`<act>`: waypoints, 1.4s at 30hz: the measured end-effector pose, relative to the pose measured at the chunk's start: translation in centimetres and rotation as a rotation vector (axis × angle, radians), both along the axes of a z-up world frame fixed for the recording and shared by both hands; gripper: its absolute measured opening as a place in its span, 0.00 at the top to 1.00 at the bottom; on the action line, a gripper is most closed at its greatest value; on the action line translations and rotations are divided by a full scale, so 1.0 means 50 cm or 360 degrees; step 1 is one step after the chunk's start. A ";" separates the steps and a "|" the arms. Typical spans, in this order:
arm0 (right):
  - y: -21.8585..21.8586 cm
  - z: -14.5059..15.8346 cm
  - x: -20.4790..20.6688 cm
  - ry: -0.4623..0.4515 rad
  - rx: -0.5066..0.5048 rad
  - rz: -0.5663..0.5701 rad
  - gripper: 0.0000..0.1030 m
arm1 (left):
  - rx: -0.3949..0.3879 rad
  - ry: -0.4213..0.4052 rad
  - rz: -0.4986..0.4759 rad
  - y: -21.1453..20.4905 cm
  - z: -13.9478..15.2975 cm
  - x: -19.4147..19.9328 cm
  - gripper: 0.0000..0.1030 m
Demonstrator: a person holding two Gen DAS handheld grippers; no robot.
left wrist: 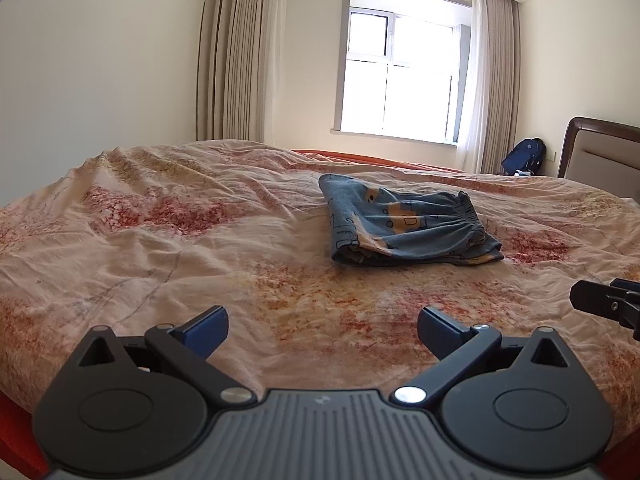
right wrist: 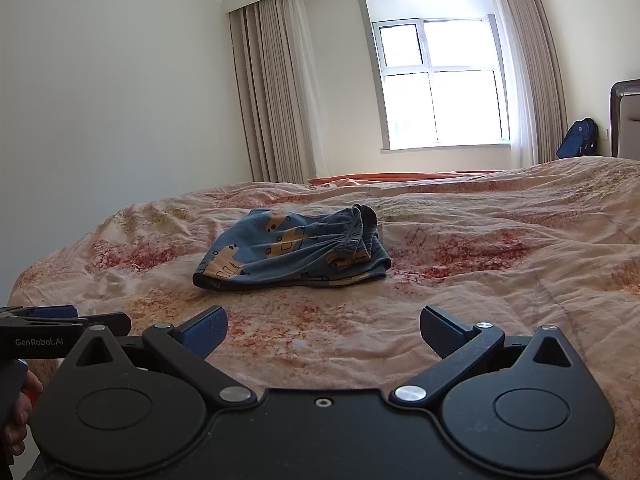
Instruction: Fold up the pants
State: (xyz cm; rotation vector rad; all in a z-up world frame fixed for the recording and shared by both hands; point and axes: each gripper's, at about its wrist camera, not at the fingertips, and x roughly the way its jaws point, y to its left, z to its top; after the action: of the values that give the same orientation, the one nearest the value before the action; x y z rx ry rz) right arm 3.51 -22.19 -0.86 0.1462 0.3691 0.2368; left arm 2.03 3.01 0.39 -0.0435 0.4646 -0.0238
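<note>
Both grippers hover low over the near bedspread, fingers spread wide, holding nothing: left gripper, then right gripper. Pants lie mid-bed, well beyond them, already in a compact bundle. I'd judge folding is nearly finished; any last tidy should pinch the waistband edge, not the stack. Only the right view shows a hand.
</note>
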 end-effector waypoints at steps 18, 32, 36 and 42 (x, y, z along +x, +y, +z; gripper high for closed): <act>0.001 -0.017 0.007 0.0010 0.0014 0.0000 0.00 | 0.0010 0.0042 0.0006 0.005 -0.014 0.013 0.00; -0.001 -0.020 0.011 0.0016 0.0016 0.0002 0.00 | 0.0008 0.0047 0.0010 0.006 -0.015 0.015 0.00; -0.001 -0.020 0.010 0.0014 0.0016 0.0000 0.00 | 0.0008 0.0046 0.0010 0.005 -0.014 0.015 0.00; -0.001 -0.019 0.010 0.0015 0.0016 0.0000 0.00 | -0.0001 0.0050 -0.0001 0.005 -0.013 0.014 0.00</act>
State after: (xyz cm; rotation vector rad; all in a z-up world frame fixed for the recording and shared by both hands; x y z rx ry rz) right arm 4.00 -22.21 -1.82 0.1571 0.3772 0.2381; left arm 2.75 3.28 -0.25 -0.0445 0.4957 -0.0243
